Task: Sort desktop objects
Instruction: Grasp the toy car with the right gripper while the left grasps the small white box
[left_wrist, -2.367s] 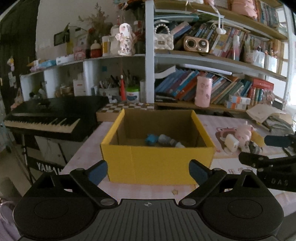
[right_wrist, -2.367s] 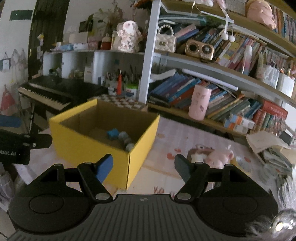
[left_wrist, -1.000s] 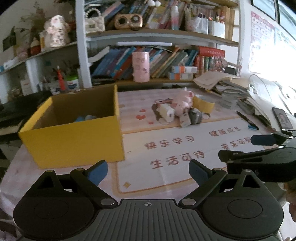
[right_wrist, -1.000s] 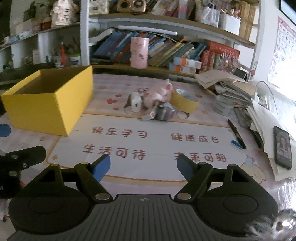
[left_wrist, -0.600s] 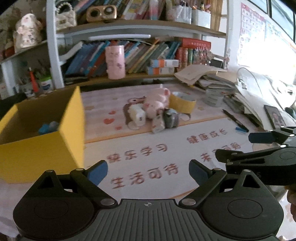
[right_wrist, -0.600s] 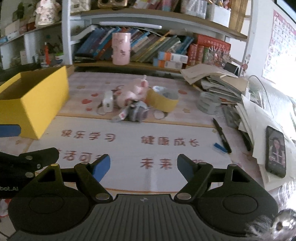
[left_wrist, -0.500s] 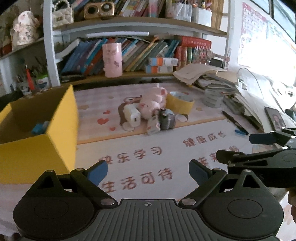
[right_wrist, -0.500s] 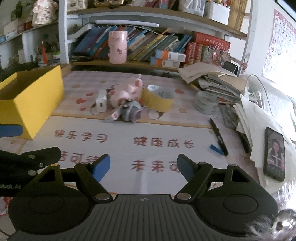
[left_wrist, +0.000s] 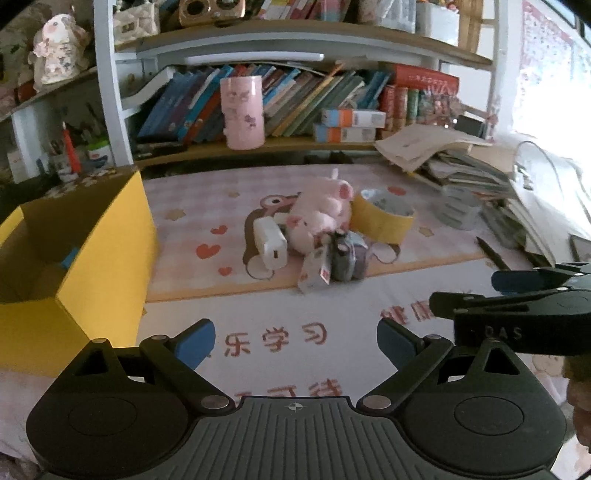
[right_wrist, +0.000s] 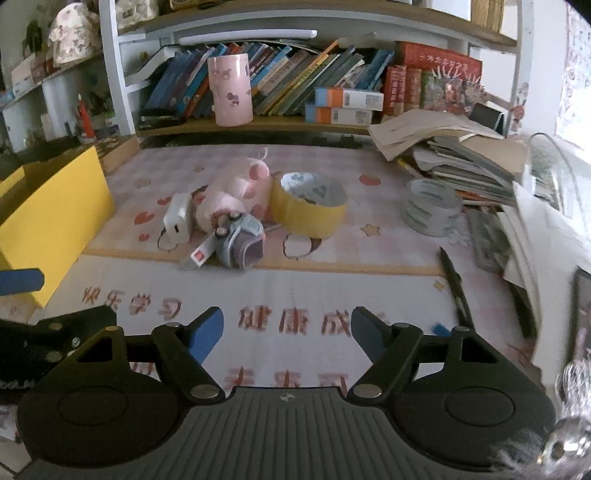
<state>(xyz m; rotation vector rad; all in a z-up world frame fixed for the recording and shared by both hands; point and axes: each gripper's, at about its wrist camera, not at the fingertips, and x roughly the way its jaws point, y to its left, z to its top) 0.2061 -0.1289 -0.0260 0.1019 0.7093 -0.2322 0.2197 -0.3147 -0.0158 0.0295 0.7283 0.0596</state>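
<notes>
- Right wrist view: the right gripper (right_wrist: 286, 330) has nothing between its blue pads, and its jaws are closing a little while it hangs over the printed desk mat (right_wrist: 295, 291).
- Left gripper (left_wrist: 295, 338) is spread wide and empty, also above the mat, with the right one just beside it.
- Ahead, in the middle of the mat, lies a small heap: a pink plush pig (right_wrist: 236, 188), a white charger (right_wrist: 177, 219), a grey toy camera (right_wrist: 242, 240) with a tag, and a roll of yellow tape (right_wrist: 308, 205), mostly touching one another.
- The pig looks soft and light; a pinch across its body should hold.
- The charger looks hard and smooth, so likely slippery; take it across its flat sides.
- The tape roll is stiff; grip it over one wall.
- A yellow box (left_wrist: 96, 254) stands open at the left, well apart from the heap, with something blue inside; the rest is hidden.
</notes>
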